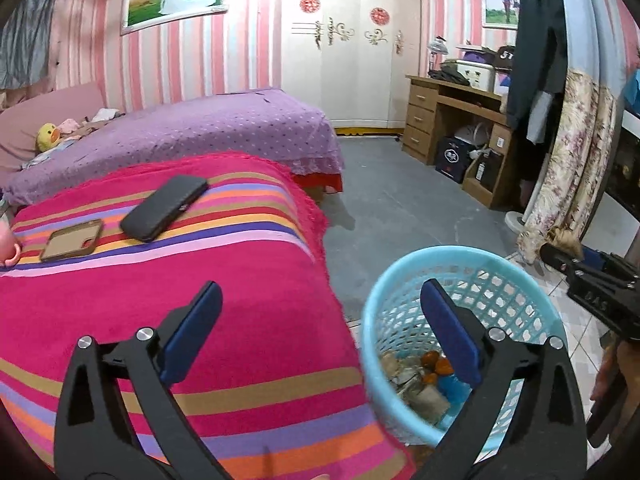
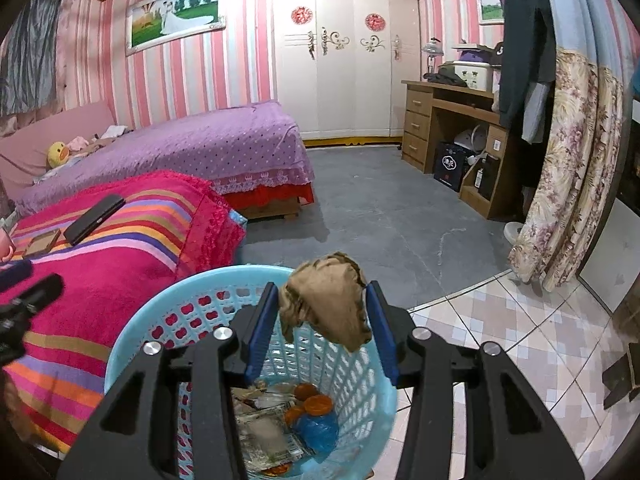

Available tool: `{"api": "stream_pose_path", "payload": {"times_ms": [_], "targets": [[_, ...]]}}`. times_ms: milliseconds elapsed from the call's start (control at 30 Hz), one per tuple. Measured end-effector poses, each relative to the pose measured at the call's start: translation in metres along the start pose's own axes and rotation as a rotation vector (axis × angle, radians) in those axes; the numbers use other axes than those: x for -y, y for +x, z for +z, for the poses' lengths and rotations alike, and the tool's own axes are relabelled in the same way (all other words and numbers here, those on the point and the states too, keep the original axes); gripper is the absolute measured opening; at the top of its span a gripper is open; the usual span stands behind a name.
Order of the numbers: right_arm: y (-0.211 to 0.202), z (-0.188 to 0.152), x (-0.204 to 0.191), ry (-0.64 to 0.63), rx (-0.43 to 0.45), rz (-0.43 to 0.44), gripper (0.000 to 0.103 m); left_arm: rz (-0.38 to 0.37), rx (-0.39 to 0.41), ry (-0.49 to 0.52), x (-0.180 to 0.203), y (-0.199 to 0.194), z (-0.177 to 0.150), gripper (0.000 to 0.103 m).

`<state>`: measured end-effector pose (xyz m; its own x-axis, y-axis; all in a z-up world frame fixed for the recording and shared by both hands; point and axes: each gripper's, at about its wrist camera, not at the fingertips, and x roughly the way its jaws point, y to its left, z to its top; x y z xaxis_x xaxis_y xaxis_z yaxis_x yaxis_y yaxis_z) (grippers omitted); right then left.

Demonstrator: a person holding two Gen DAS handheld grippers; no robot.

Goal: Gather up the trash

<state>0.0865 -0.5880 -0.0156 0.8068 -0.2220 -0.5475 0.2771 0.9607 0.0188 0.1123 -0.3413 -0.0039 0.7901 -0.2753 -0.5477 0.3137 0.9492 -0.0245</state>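
Right gripper (image 2: 322, 332), lower centre of frame: a crumpled brown scrap (image 2: 326, 304) is being gripped above the basket (image 2: 132, 344). Left gripper (image 1: 320, 340): jaws are being held wide, nothing between. Earlier trash (image 2: 280, 428) is lying inside; this drop is pending.

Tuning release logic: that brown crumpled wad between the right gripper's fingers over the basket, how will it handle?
The wad is creased with a corner drooping, so probably soft and light. It may cling to a pad of the right gripper rather than drop cleanly. The blue basket sits directly below, so it should land inside.
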Motion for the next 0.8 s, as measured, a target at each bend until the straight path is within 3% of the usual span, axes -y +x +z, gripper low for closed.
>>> {"api": "stream_pose_path", "payload": {"times_ms": [33,67,167,233,533,800], "targets": [[0.0,0.0,-0.003,-0.003,0.006,-0.011,0.072,0.007,0.0,-0.002,-0.005,-0.004,0.001,0.096],[-0.001,0.0,-0.006,-0.005,0.014,-0.023,0.084,0.013,0.002,-0.005,-0.01,-0.007,0.001,0.096],[-0.008,0.002,-0.013,-0.003,0.011,-0.025,0.087,0.025,0.01,-0.02,-0.028,-0.019,0.001,0.097],[-0.021,0.005,-0.019,0.007,0.038,-0.024,0.097,0.027,0.007,-0.027,-0.041,-0.028,0.0,0.097],[-0.102,0.009,-0.087,0.012,0.175,0.041,0.098,0.087,0.046,-0.017,-0.108,-0.095,-0.015,0.097],[-0.142,-0.047,-0.166,-0.002,0.111,0.16,0.098,0.145,0.072,-0.045,-0.17,-0.15,-0.059,0.098]]}}
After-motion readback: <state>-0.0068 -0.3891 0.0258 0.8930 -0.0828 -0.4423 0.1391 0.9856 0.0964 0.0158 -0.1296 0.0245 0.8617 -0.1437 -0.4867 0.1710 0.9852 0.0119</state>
